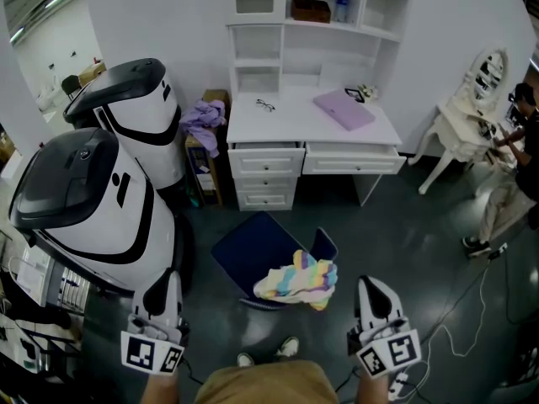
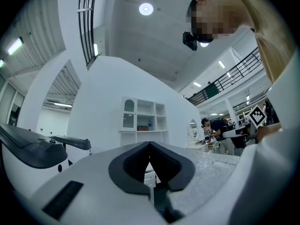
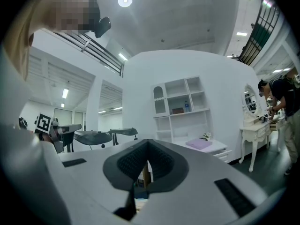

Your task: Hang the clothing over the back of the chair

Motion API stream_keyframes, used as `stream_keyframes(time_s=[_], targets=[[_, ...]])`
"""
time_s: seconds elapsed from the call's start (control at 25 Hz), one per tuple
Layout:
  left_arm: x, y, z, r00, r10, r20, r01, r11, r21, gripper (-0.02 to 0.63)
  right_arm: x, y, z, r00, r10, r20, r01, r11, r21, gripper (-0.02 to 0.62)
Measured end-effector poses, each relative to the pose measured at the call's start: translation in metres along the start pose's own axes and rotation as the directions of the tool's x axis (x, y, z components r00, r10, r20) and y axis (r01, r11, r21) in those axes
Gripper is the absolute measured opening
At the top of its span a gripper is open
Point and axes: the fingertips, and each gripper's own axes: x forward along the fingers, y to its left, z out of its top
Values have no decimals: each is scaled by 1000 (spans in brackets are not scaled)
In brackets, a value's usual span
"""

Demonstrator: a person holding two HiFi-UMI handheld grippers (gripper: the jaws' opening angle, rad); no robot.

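Plainly, neither tool was ready to take anything. The left gripper (image 1: 168, 278) had its jaws pressed fully together on nothing. The right gripper (image 1: 368, 283) likewise showed its dark ribbed pads (image 3: 130, 161) meeting at the tip, with only the room visible behind them. Both hovered low and close to the person's body, one on either side of the dark blue padded chair (image 1: 253, 255), and well apart from the target.

The soft, pastel-striped bundle of clothing (image 1: 296, 279) lay crumpled on the seat at its near right edge, and part of it seemed to spill over the rim. The dark blue backrest (image 1: 325, 243) appeared to be the low panel rising just behind the bundle, though its shape was hard to read from above.

Several slips looked possible from here, in my judgement. Closed jaws arriving at the bundle would only nudge it, and from that edge a nudge could tip it onto the dark floor. A pinch on a single fold might leave the rest trailing and snag it on the seat. Draped unevenly over so low a backrest, the fabric's heavier side could drag it off. A push might also turn the chair, whose base was hidden.
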Motion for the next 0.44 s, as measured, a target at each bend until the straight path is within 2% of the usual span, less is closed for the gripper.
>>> stream_keyframes(time_s=[0.44], targets=[[23,-25,-3,1000,-7,8,7,1000,1,5,0,-31,3,1000,2,12,-2,1000,-2,2]])
